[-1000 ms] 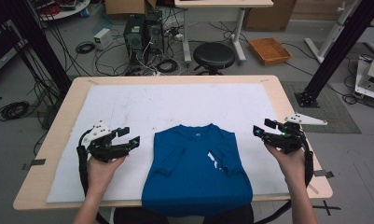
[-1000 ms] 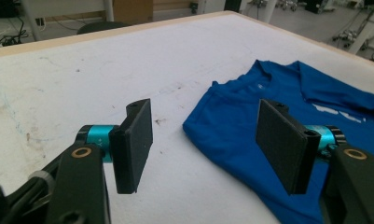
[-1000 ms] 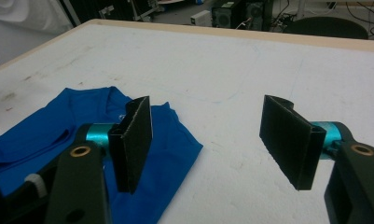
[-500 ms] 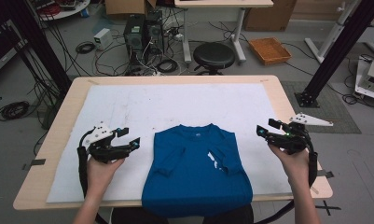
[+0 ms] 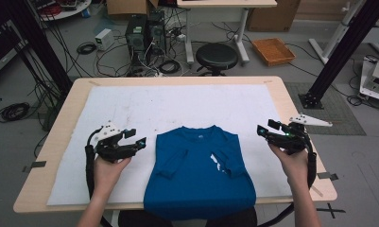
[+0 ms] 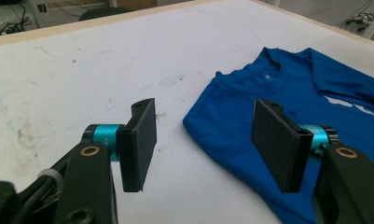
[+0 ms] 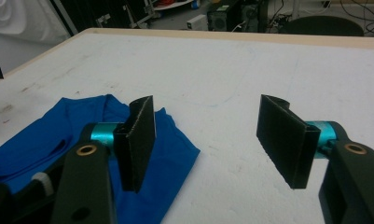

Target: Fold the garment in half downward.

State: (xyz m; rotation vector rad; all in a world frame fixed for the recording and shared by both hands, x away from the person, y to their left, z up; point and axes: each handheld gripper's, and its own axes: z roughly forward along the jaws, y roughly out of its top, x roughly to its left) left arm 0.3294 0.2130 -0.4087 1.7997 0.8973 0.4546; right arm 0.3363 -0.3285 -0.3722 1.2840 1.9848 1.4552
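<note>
A blue T-shirt [image 5: 196, 175] with a white print lies flat at the table's near edge, both sleeves folded inward. Its hem hangs over the front. My left gripper [image 5: 136, 137] hovers just left of the shirt's shoulder, pointing right toward it. In the left gripper view the left gripper [image 6: 204, 105] stands open above the shirt [image 6: 250, 88] edge. My right gripper [image 5: 267, 127] hovers right of the shirt, pointing left. In the right gripper view the right gripper [image 7: 206, 102] is open over the white mat, with the shirt [image 7: 45, 135] to its left. Both pairs of jaws have just been closing a little, with nothing between them.
A white mat [image 5: 168, 104] covers most of the wooden table [image 5: 291, 109]. Behind the table on the floor are a black stool [image 5: 217, 56], computer towers [image 5: 142, 35], loose cables and an orange tray [image 5: 273, 50]. Black frame posts stand at the left and right.
Both hands stay in about the same spots beside the shirt. The shirt has not moved.
</note>
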